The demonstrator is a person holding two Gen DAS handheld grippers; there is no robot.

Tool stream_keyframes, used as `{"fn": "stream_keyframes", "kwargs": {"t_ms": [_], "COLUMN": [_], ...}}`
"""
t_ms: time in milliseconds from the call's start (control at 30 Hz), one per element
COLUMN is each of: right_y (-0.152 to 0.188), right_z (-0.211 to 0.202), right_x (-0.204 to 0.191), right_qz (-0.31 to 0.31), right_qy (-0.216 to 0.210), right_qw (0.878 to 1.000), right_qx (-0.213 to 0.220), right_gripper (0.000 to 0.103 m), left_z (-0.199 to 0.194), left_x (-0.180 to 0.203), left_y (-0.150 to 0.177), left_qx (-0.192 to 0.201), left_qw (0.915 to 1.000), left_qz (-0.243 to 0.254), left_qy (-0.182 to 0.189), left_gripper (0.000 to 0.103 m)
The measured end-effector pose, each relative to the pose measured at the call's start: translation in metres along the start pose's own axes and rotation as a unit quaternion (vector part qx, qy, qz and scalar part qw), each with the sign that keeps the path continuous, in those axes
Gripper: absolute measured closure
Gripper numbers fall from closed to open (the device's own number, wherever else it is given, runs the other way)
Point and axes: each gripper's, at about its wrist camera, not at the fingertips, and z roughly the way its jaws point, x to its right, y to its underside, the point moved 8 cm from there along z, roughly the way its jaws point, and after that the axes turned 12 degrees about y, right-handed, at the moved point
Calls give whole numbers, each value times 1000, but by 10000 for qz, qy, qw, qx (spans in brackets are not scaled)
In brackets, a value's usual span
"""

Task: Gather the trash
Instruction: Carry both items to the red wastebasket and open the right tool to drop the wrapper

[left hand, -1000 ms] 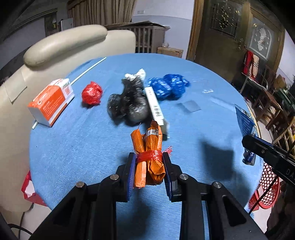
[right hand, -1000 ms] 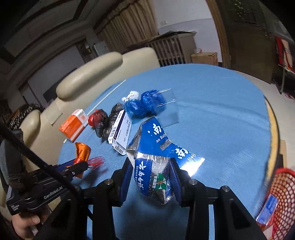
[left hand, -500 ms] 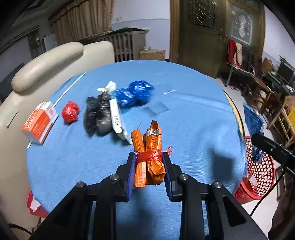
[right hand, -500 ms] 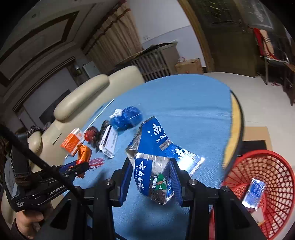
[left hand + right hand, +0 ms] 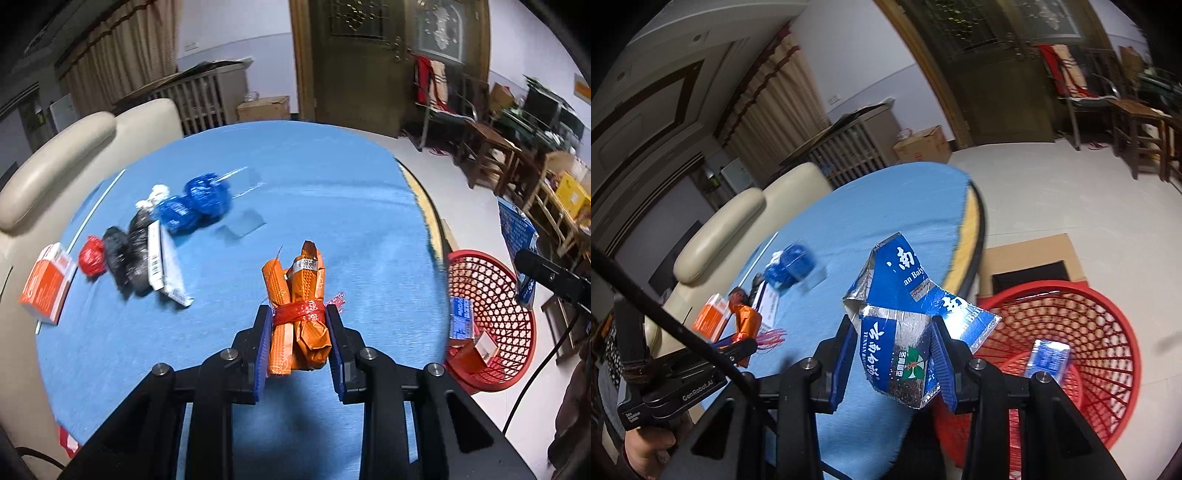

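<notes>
Left gripper [image 5: 297, 325] clamped on orange wrapper bundle tied with red plastic [image 5: 297, 306], right gripper [image 5: 894, 363] clamped on torn blue foil-lined carton [image 5: 905, 325], red mesh basket [image 5: 1100, 332] partly hidden behind it, trash on blue round table [image 5: 332, 206] blurred.

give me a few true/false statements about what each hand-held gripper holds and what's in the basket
1. The left hand-held gripper holds an orange bundle. True.
2. The right hand-held gripper is empty. False: it clamps a blue foil pack.
3. The red basket stands on the floor beside the table. True.
4. The basket is empty. False: a small blue packet lies in it.
5. The orange box is in the basket. False: it lies on the table.
</notes>
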Motion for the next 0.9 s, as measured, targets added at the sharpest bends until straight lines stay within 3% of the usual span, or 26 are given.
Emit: {"fn": "stream_keyframes", "kwargs": {"t_ms": [367,900], "right_y": [-7,11], "right_z": [-13,-4], "right_x": [61,119], "right_qz": [442,870], "right_qy": [363,703], "right_qw": [9983,9937], "right_qx": [124,-116], "right_gripper": [61,61], "left_z": [14,35], "left_x": [49,105], "left_y": [-15,-24], "left_qx": [-55,-170], "left_qw": [9988,9949], "left_qz": [423,852], "left_qy": [238,513], "left_gripper": [73,74]}}
